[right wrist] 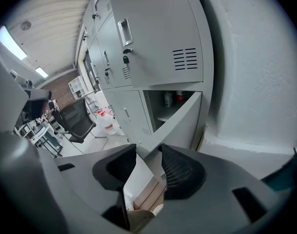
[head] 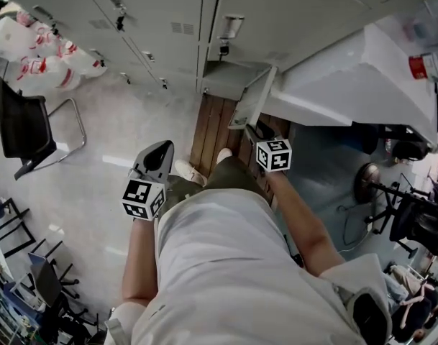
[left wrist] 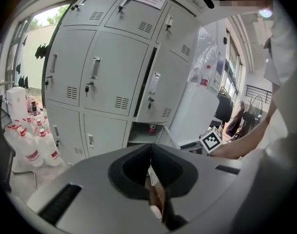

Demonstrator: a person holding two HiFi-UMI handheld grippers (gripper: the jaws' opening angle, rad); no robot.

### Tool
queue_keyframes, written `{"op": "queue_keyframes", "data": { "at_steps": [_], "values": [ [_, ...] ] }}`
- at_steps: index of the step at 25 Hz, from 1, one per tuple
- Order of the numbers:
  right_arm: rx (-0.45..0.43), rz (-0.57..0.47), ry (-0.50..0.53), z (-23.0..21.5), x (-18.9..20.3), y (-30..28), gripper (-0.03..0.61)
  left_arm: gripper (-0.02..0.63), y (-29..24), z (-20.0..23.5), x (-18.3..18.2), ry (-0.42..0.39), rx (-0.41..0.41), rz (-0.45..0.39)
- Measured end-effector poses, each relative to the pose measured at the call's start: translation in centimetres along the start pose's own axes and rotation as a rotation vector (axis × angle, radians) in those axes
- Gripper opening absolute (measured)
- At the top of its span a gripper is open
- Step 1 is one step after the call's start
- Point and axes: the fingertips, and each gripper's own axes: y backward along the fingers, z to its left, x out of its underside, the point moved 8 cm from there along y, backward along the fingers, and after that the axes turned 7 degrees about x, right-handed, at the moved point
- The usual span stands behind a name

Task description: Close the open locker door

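The grey locker bank (head: pixel 154 20) has one low compartment (left wrist: pixel 146 130) standing open, with a red can (left wrist: pixel 152 128) on its shelf. Its open door (head: pixel 249 106) swings out toward me. My right gripper (head: pixel 254 129) is at the door's free edge. In the right gripper view the door (right wrist: pixel 180 118) runs down between the jaws of that gripper (right wrist: pixel 148 150), which stand wide apart; floor shows beside the left pad. My left gripper (head: pixel 160 149) hangs off to the left, away from the door, jaws together on nothing (left wrist: pixel 149 147).
A white block-like pillar (head: pixel 348 77) stands right of the open locker. A black chair (head: pixel 21 128) and packs of water bottles (head: pixel 42 63) sit at the left. Wooden floor boards (head: pixel 211 131) lie under the door. Office chairs and cables (head: pixel 413 214) crowd the right.
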Motion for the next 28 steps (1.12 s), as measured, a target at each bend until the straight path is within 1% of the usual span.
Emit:
{"op": "queue_keyframes", "data": {
  "at_steps": [8,13,15,18,22,28],
  "values": [
    [0.054,0.004,0.023,2.2,-1.1,-1.6,0.176,0.005,3.4,3.2,0.5,0.007,0.0,-0.043],
    [0.065,0.004,0.023,3.1,-1.9,-2.6,0.178,0.005,5.0,4.6,1.1,0.019,-0.006,-0.055],
    [0.065,0.006,0.03,3.5,-2.3,-3.0,0.179,0.005,5.3,4.9,1.2,0.028,-0.013,-0.06],
    [0.058,0.015,0.068,4.1,-2.9,-3.7,0.178,0.005,5.4,5.2,1.2,0.04,-0.023,-0.067],
    [0.038,0.028,0.131,5.2,-3.4,-4.6,0.138,0.005,5.4,5.5,1.1,0.048,-0.042,-0.071],
    [-0.002,0.034,0.184,5.5,-4.7,-6.3,0.144,0.005,5.1,5.9,0.7,0.071,-0.085,-0.077]
  ]
}}
